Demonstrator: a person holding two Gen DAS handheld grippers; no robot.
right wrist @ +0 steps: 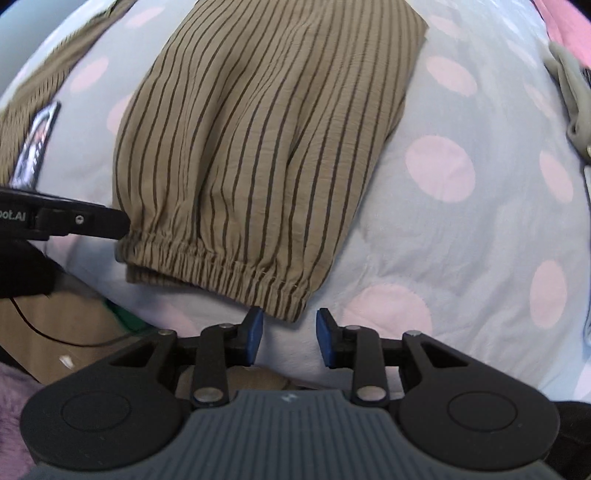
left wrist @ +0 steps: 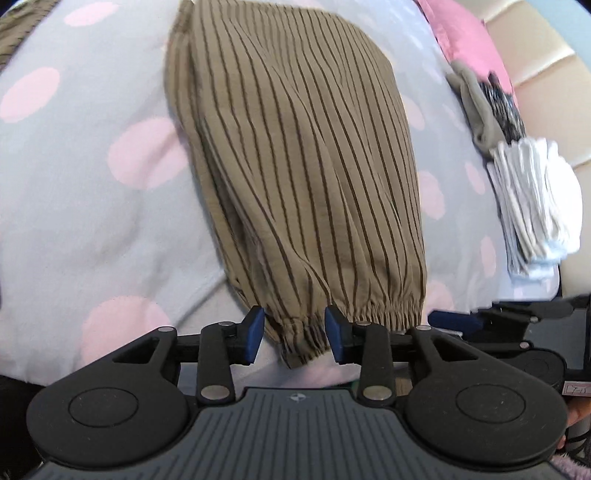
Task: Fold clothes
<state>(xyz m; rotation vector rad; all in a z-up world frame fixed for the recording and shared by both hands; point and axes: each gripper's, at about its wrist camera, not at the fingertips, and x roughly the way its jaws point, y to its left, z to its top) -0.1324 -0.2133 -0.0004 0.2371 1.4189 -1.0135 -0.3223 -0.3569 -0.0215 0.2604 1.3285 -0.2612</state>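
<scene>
Straddling the elasticated hem of the folded tan garment with dark brown pinstripes [left wrist: 295,177], the left hand-held gripper [left wrist: 294,339] has its blue pads [left wrist: 255,334] spread apart, with the gathered corner of the hem lying in the gap between them; neither pad visibly presses the cloth. The garment lies folded in a long, narrow panel on the pale grey bedspread with large pink polka dots [left wrist: 92,166], its stripes running away from the camera and its near edge bunched by the elastic. To its right, near the edge of the bed, sits a folded grey-green item [left wrist: 476,107], and just beside that a stack of folded white cloths [left wrist: 535,199]. A pink fabric [left wrist: 465,33] shows at the far right corner.

From the right wrist view, the left hand-held gripper reaches in from the left as a black arm whose tip touches the garment's left hem corner. A second piece of the same striped fabric [right wrist: 33,85] lies at the far left. The right hand-held gripper [right wrist: 290,338] is likewise spread, its blue pads [right wrist: 327,338] apart, with the right corner of the elastic hem just above the left pad and only bedspread in the gap itself. The garment's upper layer looks smooth with one soft ridge down its middle.
</scene>
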